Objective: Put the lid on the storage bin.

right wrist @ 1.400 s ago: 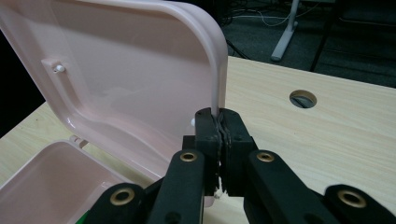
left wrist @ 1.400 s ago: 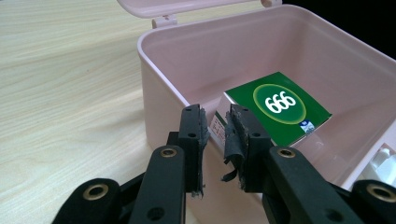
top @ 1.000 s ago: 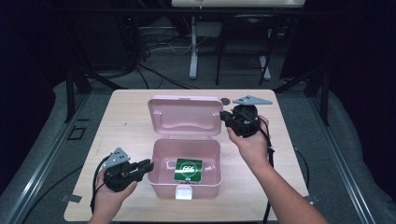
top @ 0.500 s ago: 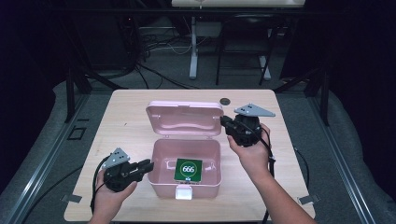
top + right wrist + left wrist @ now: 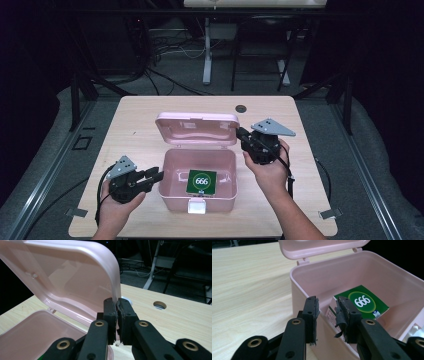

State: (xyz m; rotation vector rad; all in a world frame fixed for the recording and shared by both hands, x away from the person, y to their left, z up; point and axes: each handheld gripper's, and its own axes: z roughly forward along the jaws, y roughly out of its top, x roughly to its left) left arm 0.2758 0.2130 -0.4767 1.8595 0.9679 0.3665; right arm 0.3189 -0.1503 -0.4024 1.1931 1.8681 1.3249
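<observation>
A pink plastic box (image 5: 172, 200) stands open at the table's middle, its lid (image 5: 197, 129) raised at the back. Flat on its floor lies a green carton marked 666 (image 5: 202, 181) (image 5: 362, 301). My right gripper (image 5: 241, 132) (image 5: 117, 305) is shut on the lid's (image 5: 62, 277) right edge, which runs down between the jaw tips. My left gripper (image 5: 156, 176) (image 5: 327, 312) is open at the box's left wall (image 5: 297, 287), one jaw outside and one over the inside; I cannot tell if they touch it.
The box sits on a light wooden table (image 5: 310, 200) with a round cable hole (image 5: 241, 108) (image 5: 160, 305) behind the lid. A white latch (image 5: 196, 206) is on the box's front. Dark floor, cables and stand legs lie beyond the far edge.
My right gripper has come nearer and lower with the lid's edge in it, and the lid has tipped forward from lying back. The left gripper has stayed put.
</observation>
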